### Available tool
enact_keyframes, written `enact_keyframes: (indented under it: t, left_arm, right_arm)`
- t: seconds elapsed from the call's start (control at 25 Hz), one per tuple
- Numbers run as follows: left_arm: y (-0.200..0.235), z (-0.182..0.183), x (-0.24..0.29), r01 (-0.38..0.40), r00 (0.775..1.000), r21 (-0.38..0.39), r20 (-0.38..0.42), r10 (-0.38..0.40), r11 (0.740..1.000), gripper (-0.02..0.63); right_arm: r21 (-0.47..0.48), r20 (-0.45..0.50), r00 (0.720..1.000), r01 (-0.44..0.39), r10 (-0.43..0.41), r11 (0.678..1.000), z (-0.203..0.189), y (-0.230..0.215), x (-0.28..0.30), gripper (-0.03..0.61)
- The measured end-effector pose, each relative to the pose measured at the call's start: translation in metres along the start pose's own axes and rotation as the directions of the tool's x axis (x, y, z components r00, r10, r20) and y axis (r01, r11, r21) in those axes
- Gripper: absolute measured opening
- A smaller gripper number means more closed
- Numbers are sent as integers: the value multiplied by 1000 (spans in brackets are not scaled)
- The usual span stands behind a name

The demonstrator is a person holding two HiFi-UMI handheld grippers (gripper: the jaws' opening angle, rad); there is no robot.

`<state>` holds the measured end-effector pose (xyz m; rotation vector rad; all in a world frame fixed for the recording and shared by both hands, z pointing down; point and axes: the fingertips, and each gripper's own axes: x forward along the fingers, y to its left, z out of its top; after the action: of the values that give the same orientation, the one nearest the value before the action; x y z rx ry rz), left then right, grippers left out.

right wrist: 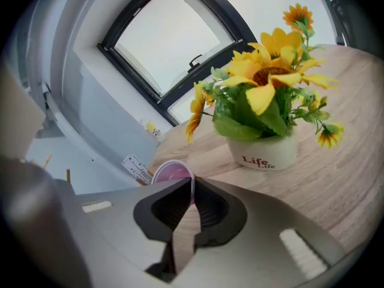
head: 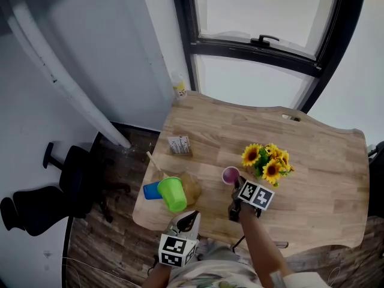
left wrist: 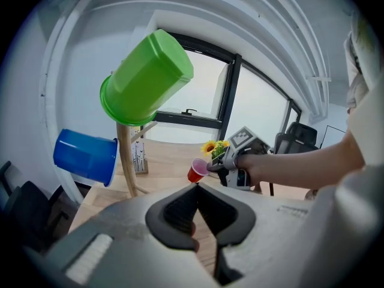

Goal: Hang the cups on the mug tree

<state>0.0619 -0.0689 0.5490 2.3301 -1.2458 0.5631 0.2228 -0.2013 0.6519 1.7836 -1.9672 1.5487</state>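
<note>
Counting three plastic cups now: a green cup [left wrist: 147, 78] and a blue cup [left wrist: 86, 156] both hang on the single wooden mug tree [left wrist: 125, 161], green high, blue lower. A red cup with a pink inside [right wrist: 173, 173] is off to the tree's right, between it and the one white pot of yellow sunflowers [right wrist: 267, 149] on the light wooden table [head: 318, 161]. The right gripper [right wrist: 192, 182] has its jaws pinched on that red cup's rim, and the cup is tilted. The right hand [left wrist: 258, 167] wraps the handle, with the forearm stretched out and the gripper nosing downward. The left gripper [left wrist: 197, 189] hangs on the tree's near side, jaw tips together, nothing in them.
</note>
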Motion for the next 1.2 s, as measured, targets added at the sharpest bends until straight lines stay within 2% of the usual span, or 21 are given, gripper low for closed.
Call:
enact_keyframes:
  t: [0.28,0.8,1.2]
  left_arm:
    - [10,-1,-9,-20,1000,-12,16,20,1000,3]
    - [28,-9,-29,-56,998,-39,33,57,998,3]
    - [52,-13,-49,-69,996,-56,50,72,996,3]
  right_arm:
    - [-111,68,996,-43,51,993,16,35,-10,19]
    - [-310,195,973,-59,124,949,45,82,-35,18]
    - [-451,297,943,0,150,892,58,111,-66,20]
